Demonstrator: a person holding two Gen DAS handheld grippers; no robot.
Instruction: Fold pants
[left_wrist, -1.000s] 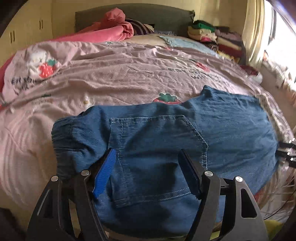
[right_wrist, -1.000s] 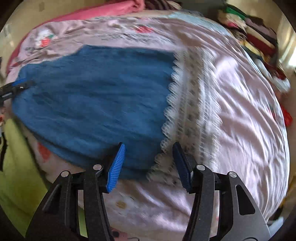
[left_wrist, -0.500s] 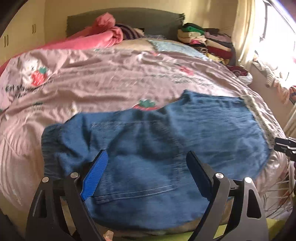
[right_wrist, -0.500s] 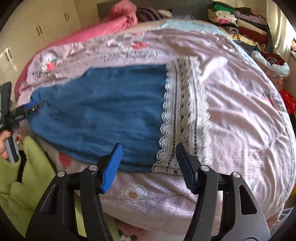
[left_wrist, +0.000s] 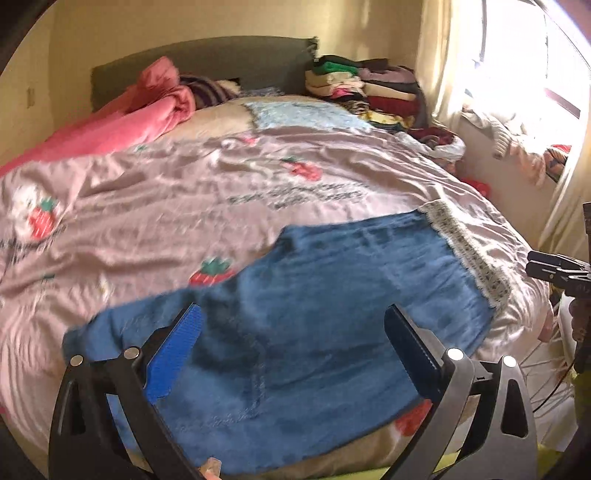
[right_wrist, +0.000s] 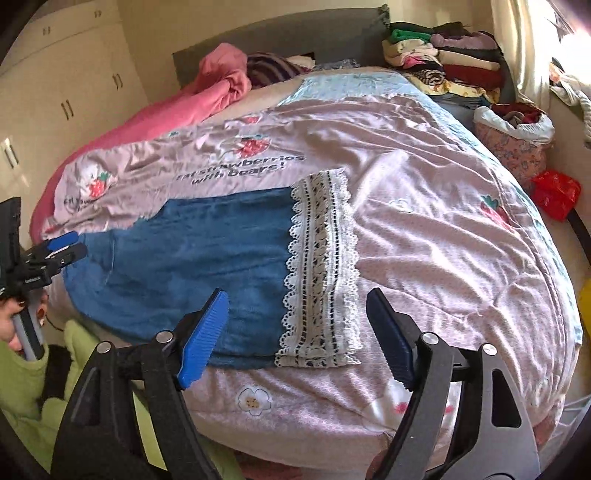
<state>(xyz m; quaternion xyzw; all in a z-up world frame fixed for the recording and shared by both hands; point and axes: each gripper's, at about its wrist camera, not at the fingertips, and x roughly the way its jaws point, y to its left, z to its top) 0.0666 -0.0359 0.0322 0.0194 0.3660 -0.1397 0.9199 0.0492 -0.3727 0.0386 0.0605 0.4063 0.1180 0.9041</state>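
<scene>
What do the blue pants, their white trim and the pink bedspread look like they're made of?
Pants: likely denim, matte blue with visible stitched seams. Trim: openwork lace, scalloped edges. Bedspread: probably satin-like fabric, glossy where the wrinkles catch light.

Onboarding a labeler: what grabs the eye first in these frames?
The blue denim pants with a white lace cuff, laid flat along the near edge of the bed. Under them, the pink quilt with its strawberry prints and lettering. Both grippers, left and right, hang above the near edge with jaws opening and nothing between them; a stack of folded clothes sits by the headboard.
</scene>
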